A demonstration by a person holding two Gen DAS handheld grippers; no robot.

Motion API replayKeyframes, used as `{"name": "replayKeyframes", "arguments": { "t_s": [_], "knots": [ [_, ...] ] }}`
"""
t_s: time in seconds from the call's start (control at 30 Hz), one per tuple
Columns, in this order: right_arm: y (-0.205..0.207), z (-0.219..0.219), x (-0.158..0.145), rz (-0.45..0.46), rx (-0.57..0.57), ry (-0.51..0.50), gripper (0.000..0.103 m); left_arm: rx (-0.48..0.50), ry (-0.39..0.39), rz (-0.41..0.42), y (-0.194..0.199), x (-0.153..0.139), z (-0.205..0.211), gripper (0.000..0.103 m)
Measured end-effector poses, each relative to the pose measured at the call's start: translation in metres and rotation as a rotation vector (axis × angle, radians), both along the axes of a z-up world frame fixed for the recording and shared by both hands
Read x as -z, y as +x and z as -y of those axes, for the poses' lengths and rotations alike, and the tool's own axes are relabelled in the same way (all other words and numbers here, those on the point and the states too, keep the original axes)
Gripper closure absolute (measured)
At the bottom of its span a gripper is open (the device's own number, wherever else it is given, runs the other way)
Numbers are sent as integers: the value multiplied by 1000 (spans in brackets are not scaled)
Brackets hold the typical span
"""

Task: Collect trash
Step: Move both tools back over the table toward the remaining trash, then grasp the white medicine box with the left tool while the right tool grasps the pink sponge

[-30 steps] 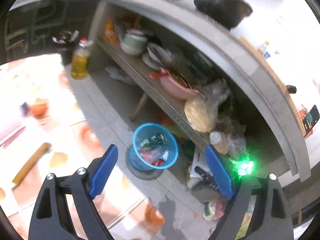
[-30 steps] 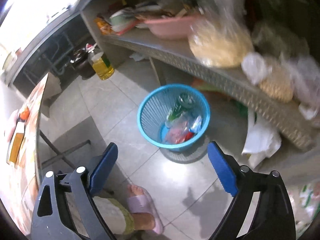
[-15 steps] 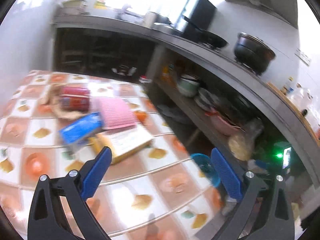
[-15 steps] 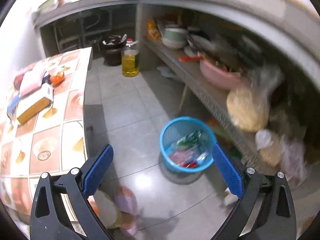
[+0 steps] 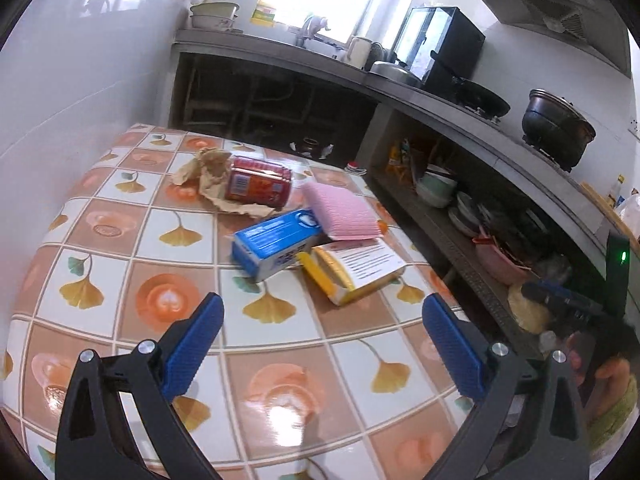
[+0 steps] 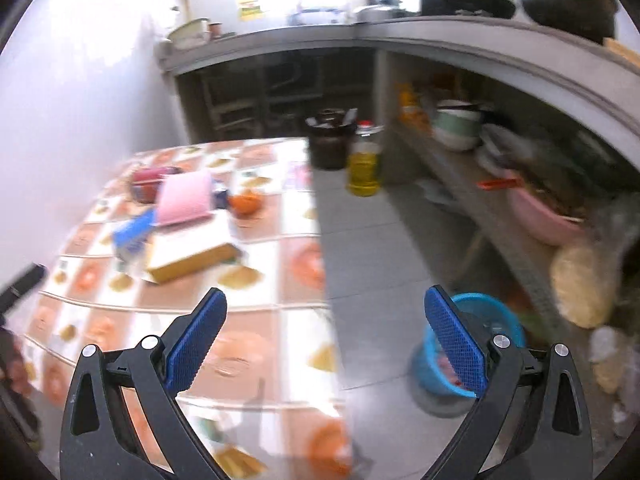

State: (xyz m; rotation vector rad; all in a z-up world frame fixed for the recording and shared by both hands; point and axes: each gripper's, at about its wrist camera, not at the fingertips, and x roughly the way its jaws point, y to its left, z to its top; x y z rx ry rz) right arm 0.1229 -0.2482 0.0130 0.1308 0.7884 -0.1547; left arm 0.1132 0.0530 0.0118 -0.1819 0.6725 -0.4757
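On the tiled table (image 5: 280, 360) lie a blue box (image 5: 276, 244), a yellow box with a white label (image 5: 356, 272), a pink pack (image 5: 340, 216), a red can (image 5: 258, 186) and crumpled brown paper (image 5: 204, 172). My left gripper (image 5: 320, 340) is open and empty above the table's near part, short of the blue box. My right gripper (image 6: 322, 336) is open and empty over the table's right edge. The blue trash basket (image 6: 500, 320) stands on the floor behind its right finger. The same boxes (image 6: 192, 256) show blurred in the right wrist view.
A grey counter (image 5: 460, 104) with a wok and a black pot runs along the right. Its lower shelf (image 6: 480, 216) holds bowls, a pink basin and bags. An oil bottle (image 6: 363, 168) and a dark pot stand on the floor. A white wall bounds the table's left.
Both grippers have swung up and left, away from the blue basket on the floor and toward the table. The left view now faces the trash on the table. Both stay open.
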Motion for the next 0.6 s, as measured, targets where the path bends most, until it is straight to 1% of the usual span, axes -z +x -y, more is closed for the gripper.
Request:
{"name": "replayKeyframes", "arguments": {
  "t_s": [0.17, 0.27, 0.33, 0.43, 0.6],
  "knots": [
    [50, -36, -11, -25, -143, 108, 8, -5, 3, -23, 9, 12, -9, 6],
    [92, -57, -18, -40, -235, 155, 8, -11, -5, -37, 15, 18, -13, 6],
    [122, -71, -17, -70, -278, 162, 8, -17, -2, -41, 20, 20, -15, 6],
    [168, -91, -8, -130, -309, 157, 8, -22, 27, -41, 26, 22, -15, 6],
    [223, -115, 17, -240, -338, 105, 8, -23, 89, -29, 37, 24, -12, 6]
  ]
}}
